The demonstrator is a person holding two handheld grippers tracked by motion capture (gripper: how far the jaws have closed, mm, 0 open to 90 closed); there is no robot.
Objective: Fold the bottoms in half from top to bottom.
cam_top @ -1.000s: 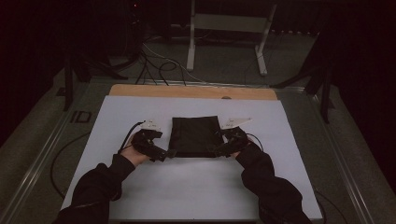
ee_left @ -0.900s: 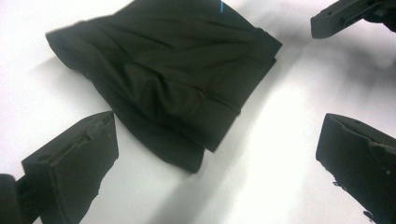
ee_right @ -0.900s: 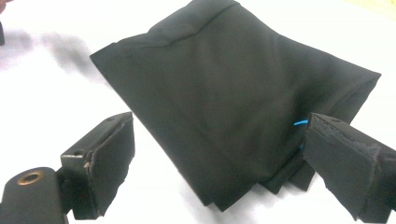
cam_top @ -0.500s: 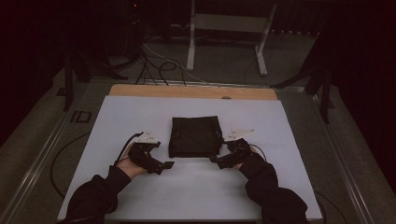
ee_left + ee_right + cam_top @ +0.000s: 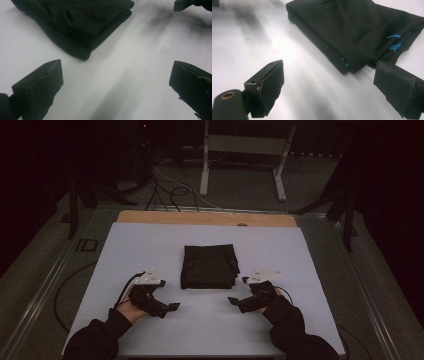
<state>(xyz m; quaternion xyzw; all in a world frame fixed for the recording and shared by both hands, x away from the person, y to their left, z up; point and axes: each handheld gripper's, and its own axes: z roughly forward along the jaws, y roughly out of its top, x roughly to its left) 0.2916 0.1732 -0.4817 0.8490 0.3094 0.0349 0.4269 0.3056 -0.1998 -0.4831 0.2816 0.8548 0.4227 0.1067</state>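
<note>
A folded black cloth [image 5: 208,266] lies flat at the middle of the white table cover [image 5: 150,245]. My left gripper [image 5: 170,307] rests near the front left of the cloth, open, nothing between its jaws. My right gripper [image 5: 236,298] sits at the front right, open too and apart from the cloth. In the left gripper view the folded cloth [image 5: 75,22] lies ahead at upper left, and the right gripper's tip [image 5: 183,4] shows at the top right. In the right gripper view the cloth [image 5: 359,30] shows blue stitching and a small blue mark near its right edge.
A bare wooden strip [image 5: 205,218] runs along the table's far edge. Cables [image 5: 170,190] and a metal stand [image 5: 245,155] lie on the dark floor beyond. A cable [image 5: 65,295] trails off the table's left side.
Both grippers have let go of the cloth's near corners and drawn back toward the person, away from the cloth. The cloth lies still.
</note>
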